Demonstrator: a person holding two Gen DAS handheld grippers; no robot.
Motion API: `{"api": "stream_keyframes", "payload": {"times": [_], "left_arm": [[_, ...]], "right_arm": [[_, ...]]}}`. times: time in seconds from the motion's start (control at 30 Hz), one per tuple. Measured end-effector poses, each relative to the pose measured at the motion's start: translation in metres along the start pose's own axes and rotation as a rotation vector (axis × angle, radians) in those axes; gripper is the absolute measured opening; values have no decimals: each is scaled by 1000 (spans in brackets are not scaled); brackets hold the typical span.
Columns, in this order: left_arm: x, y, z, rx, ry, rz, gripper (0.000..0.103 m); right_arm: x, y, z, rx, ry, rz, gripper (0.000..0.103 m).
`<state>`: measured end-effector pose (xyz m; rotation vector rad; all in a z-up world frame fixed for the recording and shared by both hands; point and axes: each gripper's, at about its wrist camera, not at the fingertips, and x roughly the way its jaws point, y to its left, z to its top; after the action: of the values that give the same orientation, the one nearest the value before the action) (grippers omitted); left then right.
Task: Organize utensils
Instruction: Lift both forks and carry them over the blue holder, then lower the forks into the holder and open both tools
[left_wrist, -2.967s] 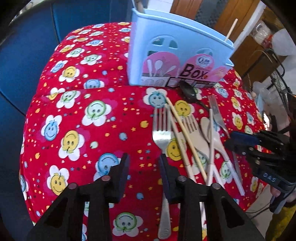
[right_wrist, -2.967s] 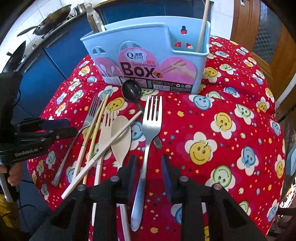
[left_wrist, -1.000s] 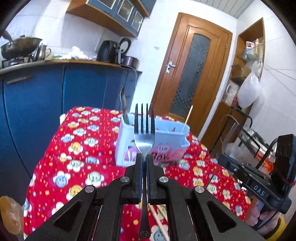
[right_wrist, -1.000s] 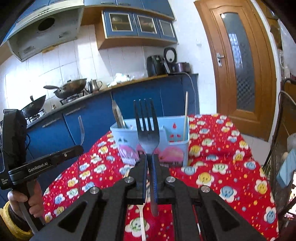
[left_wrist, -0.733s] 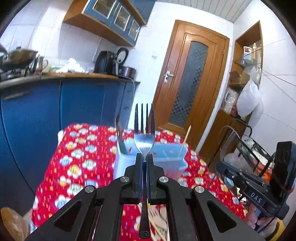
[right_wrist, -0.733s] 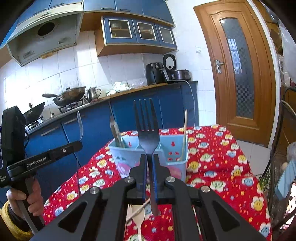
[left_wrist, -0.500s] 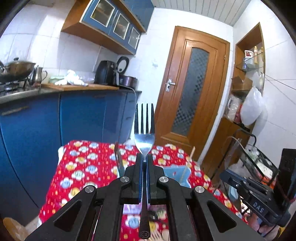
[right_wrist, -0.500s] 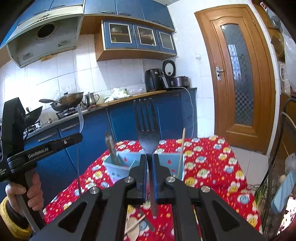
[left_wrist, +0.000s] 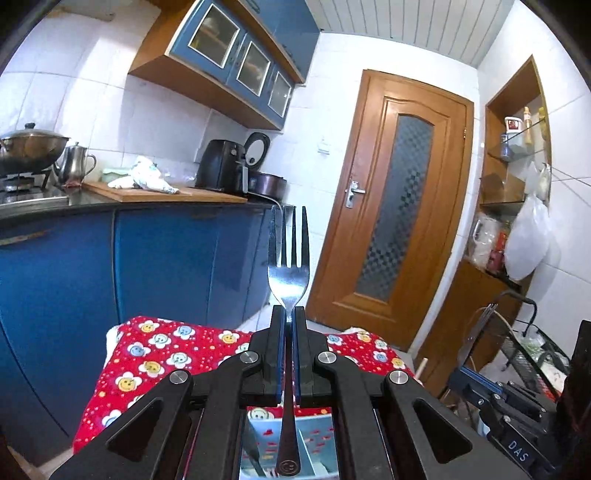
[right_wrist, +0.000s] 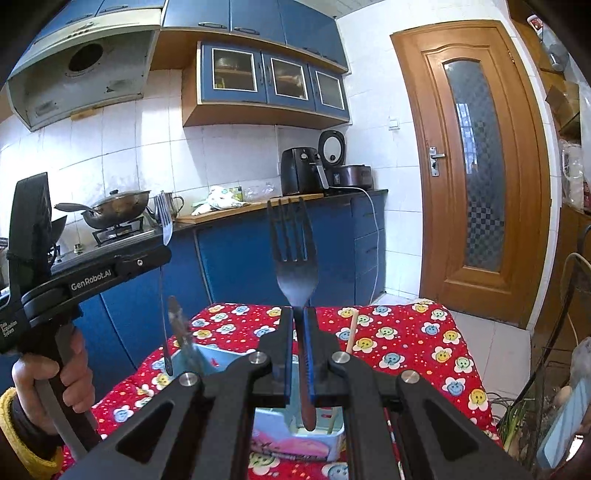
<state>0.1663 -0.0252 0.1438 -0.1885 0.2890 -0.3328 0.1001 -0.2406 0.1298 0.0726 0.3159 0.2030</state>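
Note:
My left gripper (left_wrist: 289, 314) is shut on a steel fork (left_wrist: 288, 273), tines up, handle end hanging over the light blue utensil box (left_wrist: 314, 446) seen between the gripper arms. My right gripper (right_wrist: 298, 314) is shut on a second fork (right_wrist: 295, 269), also upright, its handle tip low over the box (right_wrist: 221, 360). The left gripper (right_wrist: 162, 254) and its fork (right_wrist: 164, 229) show at the left of the right wrist view, the handle tip just above the box's left end. A utensil (right_wrist: 177, 325) and a chopstick (right_wrist: 351, 328) stand in the box.
The box sits on a table under a red smiley-flower cloth (right_wrist: 406, 343). Blue kitchen cabinets (left_wrist: 166, 266) stand behind it and a wooden door (left_wrist: 399, 221) to the right. The right gripper's body (left_wrist: 517, 406) is at the lower right of the left wrist view.
Both grippers have lifted a fork off the cloth and turned it upright. Over the last second both rose and moved in over the box, which sank low in both views.

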Motion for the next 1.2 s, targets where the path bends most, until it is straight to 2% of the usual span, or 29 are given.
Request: {"api": "stream_keyframes", "payload": {"times": [0.43, 0.7, 0.77, 0.87, 1.1, 1.2], "left_arm": [[25, 7, -43, 23, 23, 28, 3], [29, 11, -54, 15, 88, 16, 4], [31, 11, -56, 15, 119, 8, 4], [30, 11, -58, 5, 146, -7, 10], [16, 8, -56, -7, 175, -35, 23], [7, 6, -56, -5, 182, -41, 24]], "right_arm": [[39, -10, -25, 3, 73, 2, 7], [49, -9, -36, 14, 127, 28, 8], [50, -9, -36, 18, 134, 33, 12], [48, -8, -35, 19, 129, 33, 23], [33, -7, -29, 33, 99, 37, 24], [25, -7, -28, 40, 92, 37, 24]]}}
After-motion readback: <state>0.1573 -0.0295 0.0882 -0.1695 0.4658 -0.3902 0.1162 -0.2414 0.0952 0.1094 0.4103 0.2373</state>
